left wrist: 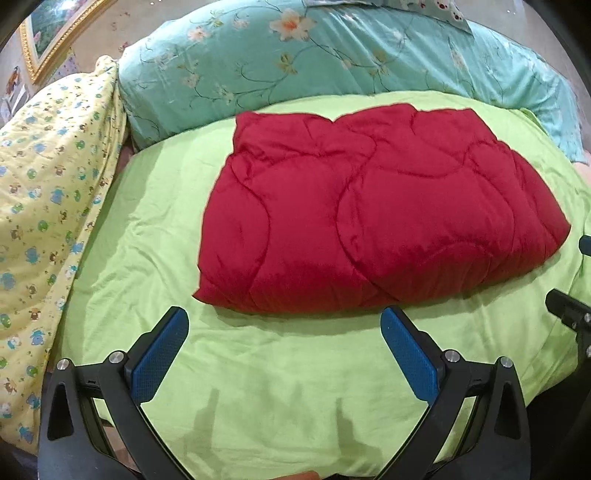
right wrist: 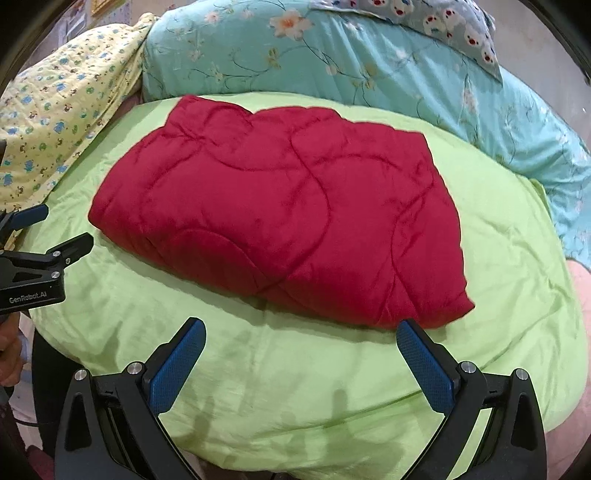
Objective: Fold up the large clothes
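A folded red quilt (right wrist: pixel 280 206) is laid on the green sheet (right wrist: pixel 295 387); the right gripper (right wrist: pixel 301 332) is spread wide, empty, just before it.

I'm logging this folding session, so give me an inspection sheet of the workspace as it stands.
Surface: green sheet, wrinkled.
Job's things: red quilt lies folded on the sheet, touched by neither gripper.
Clutter: teal floral bedding behind; yellow print blanket to the left.
Grippers: left gripper open; right gripper open; both short of the quilt's near edge.
Cables: nothing seen.
Surroundings: framed picture on the wall.
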A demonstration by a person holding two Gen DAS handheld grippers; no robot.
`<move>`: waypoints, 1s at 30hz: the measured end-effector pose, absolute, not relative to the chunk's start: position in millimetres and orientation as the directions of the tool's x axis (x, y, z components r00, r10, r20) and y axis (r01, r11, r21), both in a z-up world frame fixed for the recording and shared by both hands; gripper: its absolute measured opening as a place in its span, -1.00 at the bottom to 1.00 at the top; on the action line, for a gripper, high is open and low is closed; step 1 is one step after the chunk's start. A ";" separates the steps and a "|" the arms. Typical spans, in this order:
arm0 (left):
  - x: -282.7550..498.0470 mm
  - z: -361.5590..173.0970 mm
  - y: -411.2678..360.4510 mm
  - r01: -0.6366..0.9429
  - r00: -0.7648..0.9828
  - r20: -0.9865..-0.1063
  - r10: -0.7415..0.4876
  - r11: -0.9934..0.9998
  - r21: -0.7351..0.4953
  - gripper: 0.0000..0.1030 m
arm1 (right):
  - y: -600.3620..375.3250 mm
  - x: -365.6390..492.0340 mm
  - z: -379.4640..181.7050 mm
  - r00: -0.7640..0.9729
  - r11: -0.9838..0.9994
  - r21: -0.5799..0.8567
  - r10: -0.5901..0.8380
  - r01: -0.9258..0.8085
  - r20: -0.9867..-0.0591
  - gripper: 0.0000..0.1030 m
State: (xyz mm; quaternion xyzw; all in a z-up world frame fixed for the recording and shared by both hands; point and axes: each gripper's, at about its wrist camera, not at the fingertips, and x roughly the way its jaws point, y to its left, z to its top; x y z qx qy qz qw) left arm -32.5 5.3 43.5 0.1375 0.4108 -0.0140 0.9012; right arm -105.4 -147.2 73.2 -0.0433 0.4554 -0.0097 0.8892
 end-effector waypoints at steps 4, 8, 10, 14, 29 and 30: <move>-28.0 44.9 4.4 0.127 0.668 -0.737 0.100 0.961 0.245 1.00 | -142.9 -95.8 72.4 0.584 0.994 -0.111 -0.076 -0.024 -0.808 1.00; -16.8 39.2 2.8 0.129 0.653 -0.752 0.094 0.964 0.233 1.00 | -145.0 -85.3 70.2 0.582 0.995 -0.100 -0.079 -0.005 -0.810 1.00; -12.0 37.1 2.1 0.129 0.647 -0.757 0.091 0.966 0.226 1.00 | -147.1 -80.3 70.6 0.583 0.995 -0.101 -0.082 0.001 -0.809 1.00; -3.3 35.7 -1.0 0.129 0.640 -0.764 0.081 0.969 0.211 1.00 | -150.7 -68.1 70.1 0.580 0.995 -0.099 -0.089 0.014 -0.810 1.00; 15.8 30.2 -6.7 0.153 0.618 -0.785 0.042 0.973 0.172 1.00 | -158.8 -45.5 60.2 0.546 0.995 -0.097 -0.098 0.030 -0.832 1.00; 16.3 30.0 -7.1 0.155 0.618 -0.785 0.039 0.973 0.170 1.00 | -159.5 -44.8 60.6 0.546 0.995 -0.097 -0.098 0.031 -0.832 1.00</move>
